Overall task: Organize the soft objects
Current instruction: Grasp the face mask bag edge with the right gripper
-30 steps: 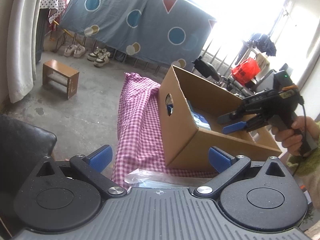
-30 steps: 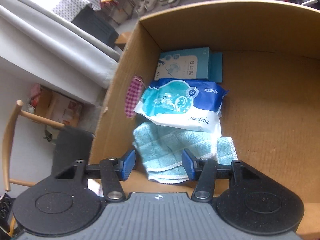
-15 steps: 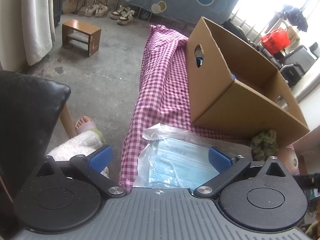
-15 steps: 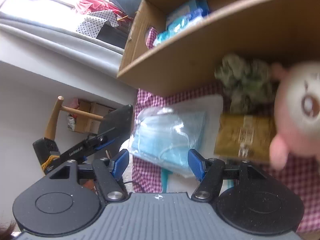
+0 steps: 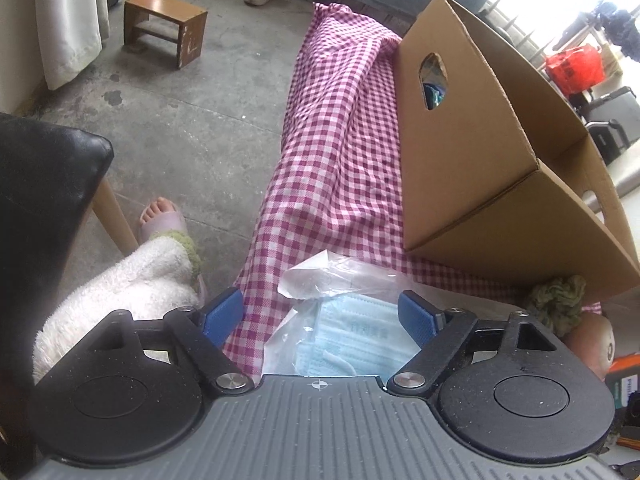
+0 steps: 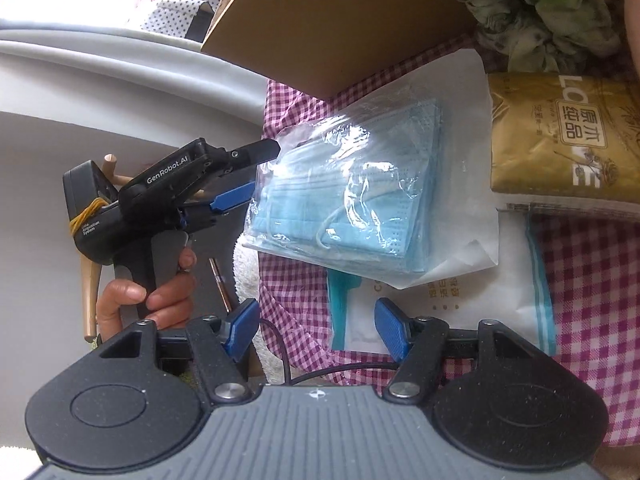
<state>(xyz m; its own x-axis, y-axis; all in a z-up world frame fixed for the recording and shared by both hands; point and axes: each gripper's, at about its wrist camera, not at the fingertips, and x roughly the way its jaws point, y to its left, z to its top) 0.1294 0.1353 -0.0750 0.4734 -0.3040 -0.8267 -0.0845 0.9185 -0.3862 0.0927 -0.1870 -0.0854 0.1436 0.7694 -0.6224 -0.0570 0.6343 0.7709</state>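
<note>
A clear bag of blue face masks [image 5: 344,332] [image 6: 352,192] lies on white paper on the pink checked tablecloth [image 5: 340,140], in front of the cardboard box [image 5: 480,168] [image 6: 340,20]. My left gripper [image 5: 320,316] [image 6: 252,174] is low over the bag's edge. Its jaws are closing with the bag between them, and the pads do not press on it. My right gripper [image 6: 316,330] stands open over the cloth and a white pack with teal edges [image 6: 460,312], holding nothing. A gold tissue pack [image 6: 560,140] and a green scrunchie [image 6: 536,12] [image 5: 558,300] lie nearby.
A pink plush toy [image 5: 592,340] sits beside the scrunchie. Left of the table are a black chair [image 5: 40,200], a person's foot [image 5: 160,216] and a fluffy white trouser leg [image 5: 120,292]. A wooden stool [image 5: 164,28] stands on the concrete floor beyond.
My left gripper has tipped down toward the mask bag and its jaws have narrowed. My right gripper has left the box and come down over the table's front.
</note>
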